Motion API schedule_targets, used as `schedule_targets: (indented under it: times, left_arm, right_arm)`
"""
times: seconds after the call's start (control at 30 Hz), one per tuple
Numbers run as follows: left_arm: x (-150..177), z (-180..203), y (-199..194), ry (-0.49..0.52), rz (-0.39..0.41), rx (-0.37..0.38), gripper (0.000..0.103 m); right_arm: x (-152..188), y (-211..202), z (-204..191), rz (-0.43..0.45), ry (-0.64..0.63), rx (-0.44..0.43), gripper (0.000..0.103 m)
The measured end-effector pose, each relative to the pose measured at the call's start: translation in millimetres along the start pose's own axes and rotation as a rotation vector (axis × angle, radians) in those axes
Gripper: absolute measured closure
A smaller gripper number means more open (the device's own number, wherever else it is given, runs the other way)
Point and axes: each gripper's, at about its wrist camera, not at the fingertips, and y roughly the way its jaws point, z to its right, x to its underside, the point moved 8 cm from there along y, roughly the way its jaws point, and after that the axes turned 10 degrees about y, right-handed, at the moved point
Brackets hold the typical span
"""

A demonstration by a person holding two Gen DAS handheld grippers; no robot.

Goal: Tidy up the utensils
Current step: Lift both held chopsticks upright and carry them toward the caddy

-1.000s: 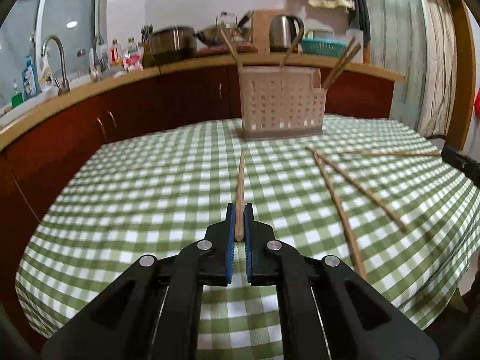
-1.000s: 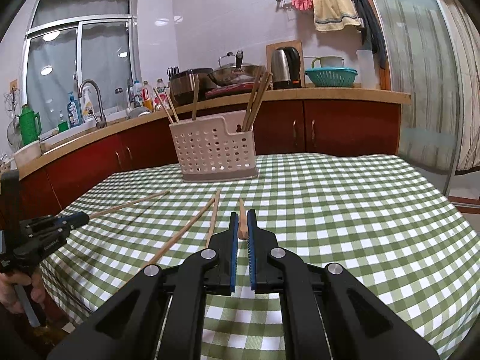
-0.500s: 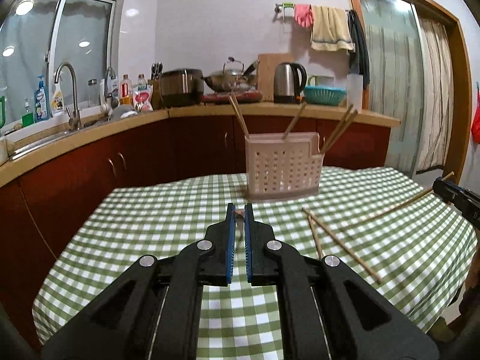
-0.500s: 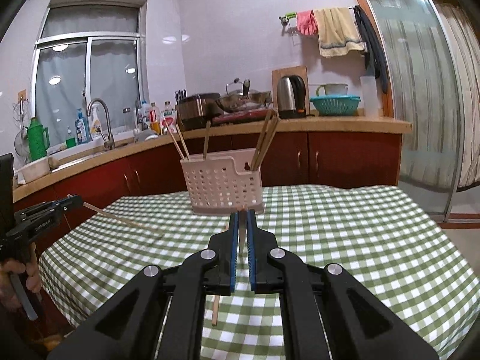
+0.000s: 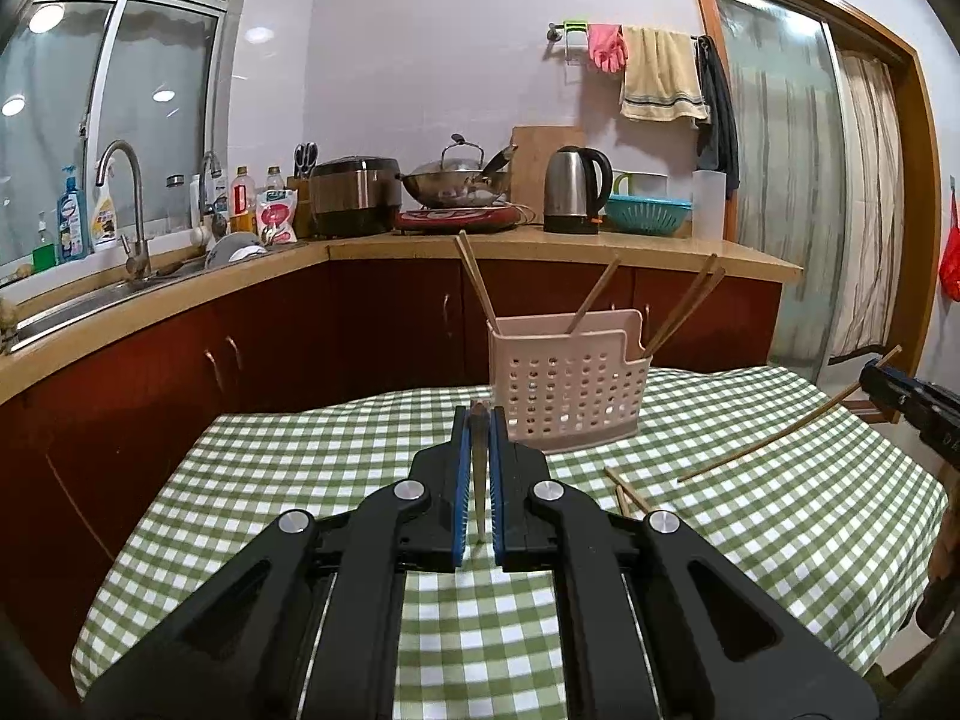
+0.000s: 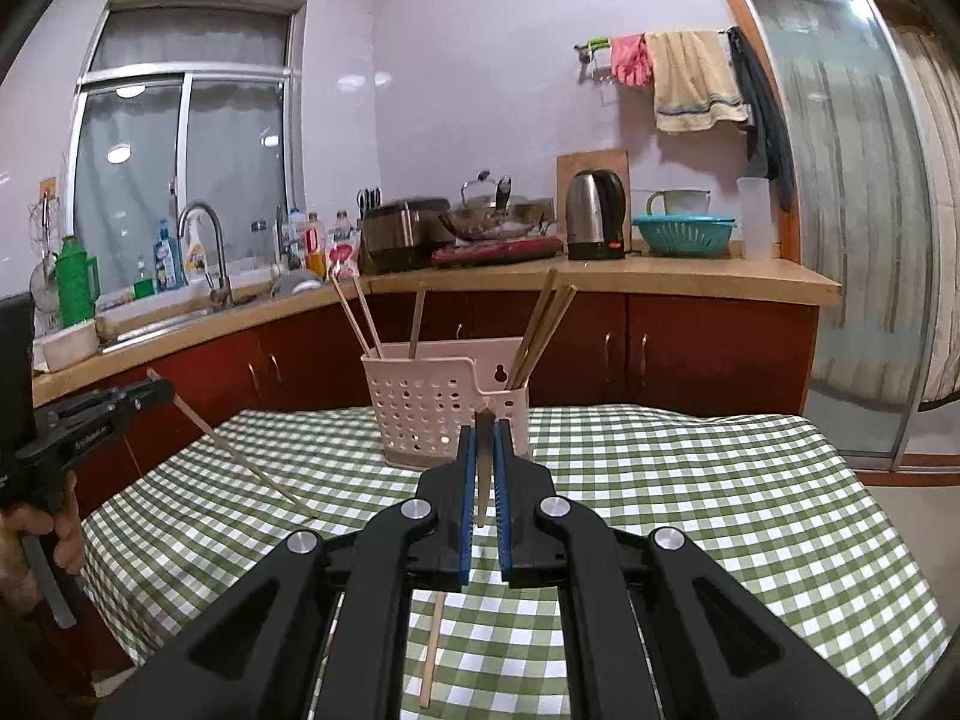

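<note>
Both tongs clamped on wooden chopsticks in front of the perforated pale pink plastic utensil basket (image 5: 570,387).

The left tongs (image 5: 479,420) grip a thin wooden chopstick (image 5: 479,480) hanging down between their blue pads, just before the basket on the green-checked table (image 5: 300,480). The right tongs (image 6: 485,426) pinch another wooden chopstick (image 6: 483,480) the same way, close in front of the basket. Several chopsticks stand tilted inside the basket; loose chopsticks (image 5: 627,492) lie on the cloth nearer than it.
</note>
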Motion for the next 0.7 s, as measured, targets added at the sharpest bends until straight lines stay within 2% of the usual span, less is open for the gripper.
schedule_targets:
  times: [0.33,0.7]
  left_arm:
    - [-14,-6,18,0.002,0.018,0.001,0.097]
    - [-24,-12,31,0.000,0.028,0.010,0.097]
  right_arm:
    - [0,33,-6,-0.093,-0.013,0.006,0.097]
    - [-16,59,-15,-0.094,-0.042,0.004,0.096]
